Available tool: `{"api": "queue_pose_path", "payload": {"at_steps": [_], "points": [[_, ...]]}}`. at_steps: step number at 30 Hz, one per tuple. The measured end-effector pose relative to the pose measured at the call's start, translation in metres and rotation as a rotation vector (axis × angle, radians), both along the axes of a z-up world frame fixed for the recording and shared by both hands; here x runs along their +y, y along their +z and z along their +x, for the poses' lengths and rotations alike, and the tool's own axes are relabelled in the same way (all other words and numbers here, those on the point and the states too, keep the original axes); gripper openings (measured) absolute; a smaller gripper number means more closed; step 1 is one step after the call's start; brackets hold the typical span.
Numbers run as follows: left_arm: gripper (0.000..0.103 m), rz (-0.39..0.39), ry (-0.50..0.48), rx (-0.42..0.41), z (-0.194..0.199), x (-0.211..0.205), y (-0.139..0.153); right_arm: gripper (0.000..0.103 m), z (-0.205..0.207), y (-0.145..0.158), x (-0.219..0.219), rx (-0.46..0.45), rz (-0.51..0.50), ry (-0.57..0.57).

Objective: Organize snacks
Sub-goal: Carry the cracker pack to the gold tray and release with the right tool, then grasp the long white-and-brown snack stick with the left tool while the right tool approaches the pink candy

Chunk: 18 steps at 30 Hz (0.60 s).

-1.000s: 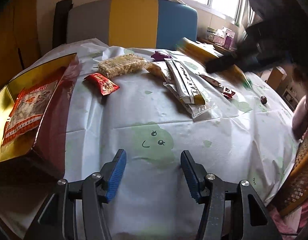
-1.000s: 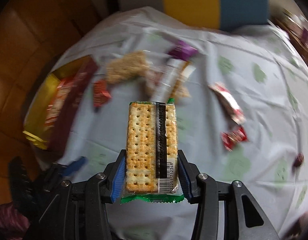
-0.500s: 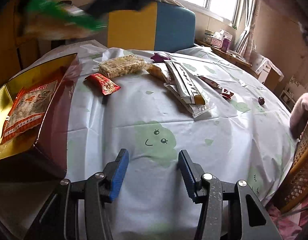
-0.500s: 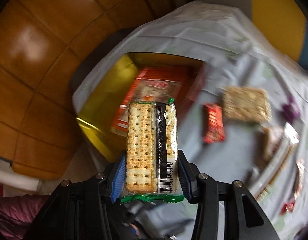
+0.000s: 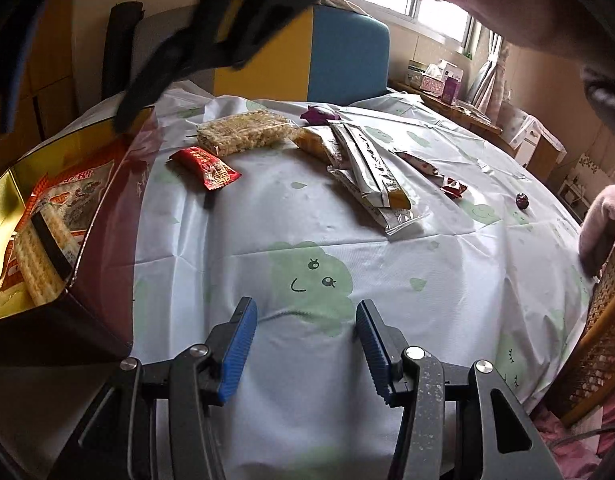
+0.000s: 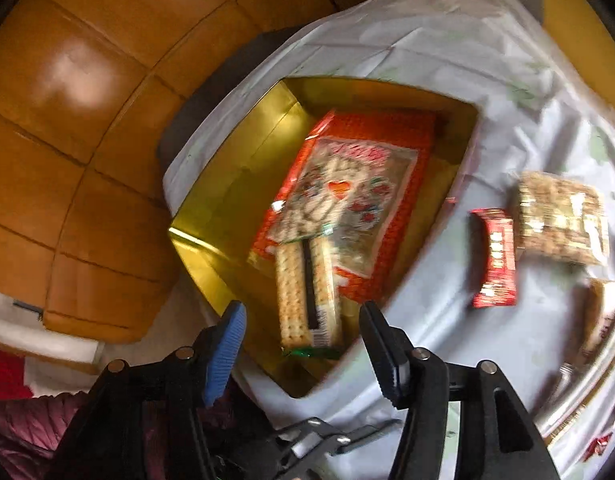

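Right gripper point(image 6: 303, 344) is held above the near end of the gold box point(image 6: 235, 160), pointed steeply down. Its jaws have just been opening; they stand apart, with nothing pressed between the pads. The cracker pack point(image 6: 307, 296) is seen below the gap between the fingers, lying inside the box, its far end overlapping the red-and-orange snack bag point(image 6: 371, 184) that lies flat on the box floor. The picture is motion-blurred, so whether the pack has fully settled cannot be told.

Left gripper point(image 5: 305, 344) is held low over the tablecloth point(image 5: 387, 280), jaws parted, nothing between them. A green cloud face is printed on the cloth just beyond the fingertips.

From the left wrist view, the box is noted at the left table edge, with the cracker pack point(image 5: 39, 256) and the snack bag point(image 5: 75, 196) visible inside. The right gripper's dark body is seen blurred above the box.

On the cloth outside the box:
- small red packet point(image 5: 205, 168), nearest the box
- puffed rice block point(image 5: 243, 132), just behind it
- pile of long silver and yellow packets point(image 5: 367, 168), mid-table
- purple wrapper point(image 5: 319, 114), at the far end of that pile
- two small red-and-white wrappers point(image 5: 453, 189), to the right
- one dark round sweet point(image 5: 522, 201), further right, well apart from the rest
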<state>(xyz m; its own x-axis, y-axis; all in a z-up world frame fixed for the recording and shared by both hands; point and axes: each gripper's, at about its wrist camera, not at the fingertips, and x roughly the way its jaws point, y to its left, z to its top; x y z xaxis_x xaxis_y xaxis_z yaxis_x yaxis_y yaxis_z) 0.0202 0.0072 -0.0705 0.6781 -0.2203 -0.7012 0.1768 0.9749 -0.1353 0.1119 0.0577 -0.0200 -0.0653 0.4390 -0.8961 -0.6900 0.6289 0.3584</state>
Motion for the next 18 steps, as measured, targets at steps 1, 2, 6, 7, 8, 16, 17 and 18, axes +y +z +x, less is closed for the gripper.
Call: {"api": "queue_pose_path", "payload": {"at_steps": [1,2,6,7,8,16,17,18], "points": [[0.053,0.001,0.0,0.0,0.0,0.0,0.0,0.06,0.0,0.002,-0.006,-0.007,0.006,-0.013],[0.053,0.001,0.0,0.001,0.0,0.0,0.0,0.06,0.001,0.003,-0.013,-0.017,0.01,-0.024],[0.053,0.004,0.002,0.002,0.001,0.0,0.0,0.06,0.0,0.011,-0.049,-0.079,-0.013,-0.075],[0.053,0.006,0.002,0.002,0.001,0.0,0.0,0.06,0.0,0.012,-0.06,-0.093,-0.021,-0.093],[0.053,0.006,0.003,0.002,0.001,0.0,0.0,0.06,0.0,0.012,-0.071,-0.116,-0.022,-0.109],[0.053,0.02,0.008,0.003,0.0,-0.002,-0.001,0.06,0.004,-0.001,-0.165,-0.2,-0.13,-0.289],[0.053,0.022,0.008,0.004,0.0,-0.002,-0.001,0.06,0.005,-0.002,-0.176,-0.225,-0.153,-0.314],[0.053,0.024,0.008,0.004,0.0,-0.002,-0.001,0.06,0.005,-0.003,-0.188,-0.252,-0.176,-0.34]]}}
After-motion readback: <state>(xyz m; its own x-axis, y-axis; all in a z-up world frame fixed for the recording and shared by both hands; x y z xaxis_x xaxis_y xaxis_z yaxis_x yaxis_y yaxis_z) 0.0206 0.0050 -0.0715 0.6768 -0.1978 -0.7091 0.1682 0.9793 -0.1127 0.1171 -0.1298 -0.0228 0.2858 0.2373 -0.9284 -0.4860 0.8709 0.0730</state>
